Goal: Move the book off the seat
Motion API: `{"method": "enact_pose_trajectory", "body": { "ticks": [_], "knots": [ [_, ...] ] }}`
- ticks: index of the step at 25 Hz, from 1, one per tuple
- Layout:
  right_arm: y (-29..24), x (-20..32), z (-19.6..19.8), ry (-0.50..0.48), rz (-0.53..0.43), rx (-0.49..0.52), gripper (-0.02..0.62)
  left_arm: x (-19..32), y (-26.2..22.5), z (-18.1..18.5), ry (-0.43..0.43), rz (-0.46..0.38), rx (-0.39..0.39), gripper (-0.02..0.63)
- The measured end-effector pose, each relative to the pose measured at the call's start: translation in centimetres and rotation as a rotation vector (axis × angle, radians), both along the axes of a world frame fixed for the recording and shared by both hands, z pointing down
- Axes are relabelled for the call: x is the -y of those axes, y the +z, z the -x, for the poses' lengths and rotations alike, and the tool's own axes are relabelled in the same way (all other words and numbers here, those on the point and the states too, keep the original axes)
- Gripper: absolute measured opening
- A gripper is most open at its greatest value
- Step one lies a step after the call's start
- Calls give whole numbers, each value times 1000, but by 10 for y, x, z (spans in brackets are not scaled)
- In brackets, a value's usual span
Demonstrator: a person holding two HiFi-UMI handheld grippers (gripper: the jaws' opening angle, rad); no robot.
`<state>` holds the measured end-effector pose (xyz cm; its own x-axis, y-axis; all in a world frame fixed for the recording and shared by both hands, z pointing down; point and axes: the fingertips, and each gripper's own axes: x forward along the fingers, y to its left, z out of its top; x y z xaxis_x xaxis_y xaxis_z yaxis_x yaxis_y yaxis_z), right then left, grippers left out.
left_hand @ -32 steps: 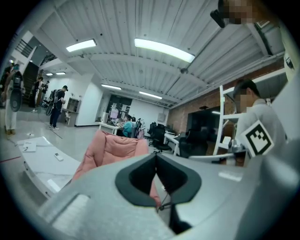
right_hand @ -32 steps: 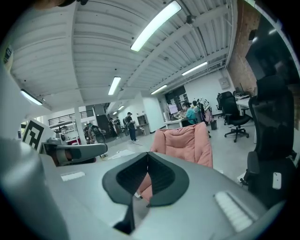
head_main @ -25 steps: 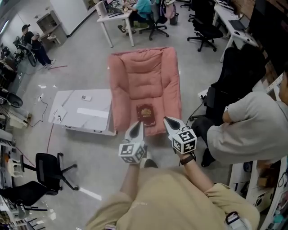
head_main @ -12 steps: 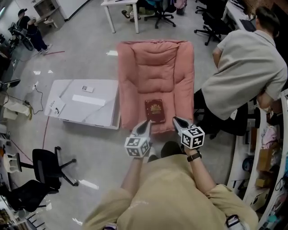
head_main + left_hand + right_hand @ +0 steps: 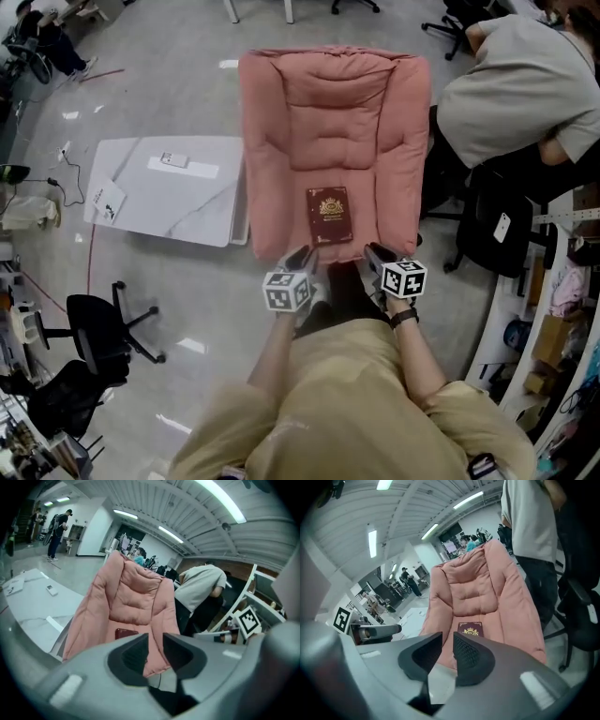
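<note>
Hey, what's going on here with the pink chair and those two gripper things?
A person stands at the front of a pink padded seat, holding a gripper in each hand. A dark red book lies flat on the cushion, untouched. The left gripper and right gripper hover side by side just short of its near edge. Both pairs of jaws have just been opening and stand slightly apart with nothing between them.

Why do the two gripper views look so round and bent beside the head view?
Left gripper view: a wide-angle lens bows the ceiling lights and darkens the corners. Right gripper view: same bending, yet the book is sharp. Head view: straighter lines, glare patches on the floor.
</note>
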<state>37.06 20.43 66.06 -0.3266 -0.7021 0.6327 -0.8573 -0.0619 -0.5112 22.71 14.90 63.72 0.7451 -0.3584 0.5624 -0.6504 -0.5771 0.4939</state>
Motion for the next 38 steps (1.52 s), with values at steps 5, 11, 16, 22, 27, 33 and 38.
{"method": "enact_pose_trajectory", "body": {
  "ticks": [5,11,16,22,27,33,38],
  "knots": [
    [77,31,-16,50,143,130,133,27,64,-24,-5,135,62,166],
    [159,63,-16,92,243,168,259,50,148,-32,-79,336,66,263],
    [228,95,-25,103,269,167,273,75,219,-46,-66,413,116,285],
    [293,106,-33,58,318,149,279,80,279,-56,-74,483,151,295],
    [324,111,-37,32,304,190,255,88,317,-59,-120,504,155,285],
    [347,117,-35,14,288,217,249,93,342,-63,-138,496,171,284],
    [355,122,-33,-2,270,260,204,95,356,-63,-185,511,159,282]
  ]
}}
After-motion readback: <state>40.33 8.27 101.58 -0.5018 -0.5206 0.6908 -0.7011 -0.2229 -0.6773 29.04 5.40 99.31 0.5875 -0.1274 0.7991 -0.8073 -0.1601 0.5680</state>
